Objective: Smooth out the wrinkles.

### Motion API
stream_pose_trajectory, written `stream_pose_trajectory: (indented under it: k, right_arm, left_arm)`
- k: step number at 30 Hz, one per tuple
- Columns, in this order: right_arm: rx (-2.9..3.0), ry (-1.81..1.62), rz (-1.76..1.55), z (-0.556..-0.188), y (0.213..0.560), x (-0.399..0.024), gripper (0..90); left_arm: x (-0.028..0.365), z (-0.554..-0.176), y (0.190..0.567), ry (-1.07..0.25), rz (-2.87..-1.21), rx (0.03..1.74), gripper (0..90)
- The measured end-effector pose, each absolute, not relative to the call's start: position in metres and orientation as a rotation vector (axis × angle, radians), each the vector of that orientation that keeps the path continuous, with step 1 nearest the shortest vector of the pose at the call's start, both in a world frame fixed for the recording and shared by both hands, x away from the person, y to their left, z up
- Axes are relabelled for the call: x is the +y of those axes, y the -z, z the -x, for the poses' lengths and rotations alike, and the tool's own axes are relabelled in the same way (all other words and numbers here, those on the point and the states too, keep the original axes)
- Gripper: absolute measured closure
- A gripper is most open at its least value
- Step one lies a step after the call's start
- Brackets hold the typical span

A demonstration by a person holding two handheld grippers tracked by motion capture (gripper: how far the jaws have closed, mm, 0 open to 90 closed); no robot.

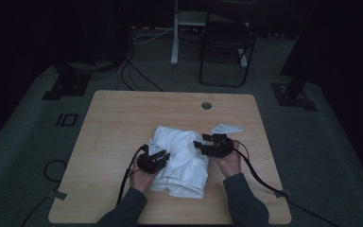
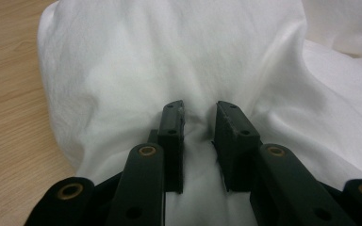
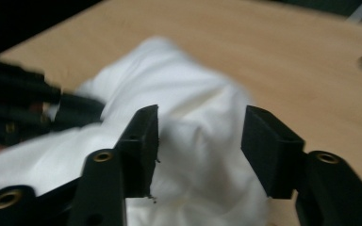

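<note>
Crumpled white cloth bundle (image 1: 179, 161) at table (image 1: 123, 123) centre, between both grippers. Left gripper (image 2: 199, 123) pinching a fold, jaws narrow. Right gripper (image 3: 200, 141) just above, jaws parted, nothing gripped.

Cloth (image 1: 179, 158) on table (image 1: 123, 123), between grippers

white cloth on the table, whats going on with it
A person is working a crumpled white cloth on a wooden table with a hand-held claw in each hand. The left claw is pushed into the cloth's left side, a fold bunched between its jaws and pinched. The right claw is at the cloth's right side with its jaws apart, nothing gripped between them; the cloth lies beyond.
</note>
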State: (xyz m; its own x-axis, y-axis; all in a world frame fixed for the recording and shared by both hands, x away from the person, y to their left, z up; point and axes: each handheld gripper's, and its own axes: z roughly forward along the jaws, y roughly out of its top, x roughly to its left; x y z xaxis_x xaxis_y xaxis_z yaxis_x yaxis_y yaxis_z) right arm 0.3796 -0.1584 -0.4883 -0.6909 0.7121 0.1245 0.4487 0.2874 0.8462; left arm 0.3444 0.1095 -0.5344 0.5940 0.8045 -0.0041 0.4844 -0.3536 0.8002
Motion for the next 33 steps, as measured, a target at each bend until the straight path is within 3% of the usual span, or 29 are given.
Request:
stream_pose_trajectory:
  k: [4, 6, 12, 16, 22, 30, 32, 33]
  right_arm:
    - [2.334, -1.267, -1.03, -0.377, 0.498, -0.157, 85.5]
    - [2.29, -1.242, -1.061, -0.374, 0.497, -0.166, 86.7]
    - [2.045, -1.245, -1.309, -0.373, 0.493, -0.225, 85.2]
    - [2.011, -1.163, -1.34, -0.366, 0.498, -0.23, 62.7]
    - [2.109, -1.299, -1.178, -0.335, 0.497, -0.205, 48.1]
    - [2.358, -1.288, -1.02, -0.315, 0.528, -0.152, 41.1]
    - [2.389, -1.264, -1.033, -0.315, 0.537, -0.149, 46.0]
    - [2.408, -1.253, -1.035, -0.316, 0.54, -0.149, 56.1]
  left_arm:
    - [0.111, -0.344, 0.535, -0.5, -2.011, 1.022, 73.3]
    - [0.111, -0.344, 0.535, -0.502, -2.014, 1.022, 73.3]
    - [0.11, -0.343, 0.535, -0.513, -2.013, 1.018, 73.3]
    - [0.11, -0.341, 0.535, -0.514, -2.002, 1.033, 73.2]
    - [0.108, -0.333, 0.534, -0.519, -1.986, 1.053, 72.7]
    - [0.117, -0.327, 0.522, -0.443, -1.919, 1.047, 64.3]
    - [0.119, -0.325, 0.52, -0.43, -1.911, 1.044, 62.7]
    - [0.119, -0.325, 0.52, -0.429, -1.915, 1.042, 62.2]
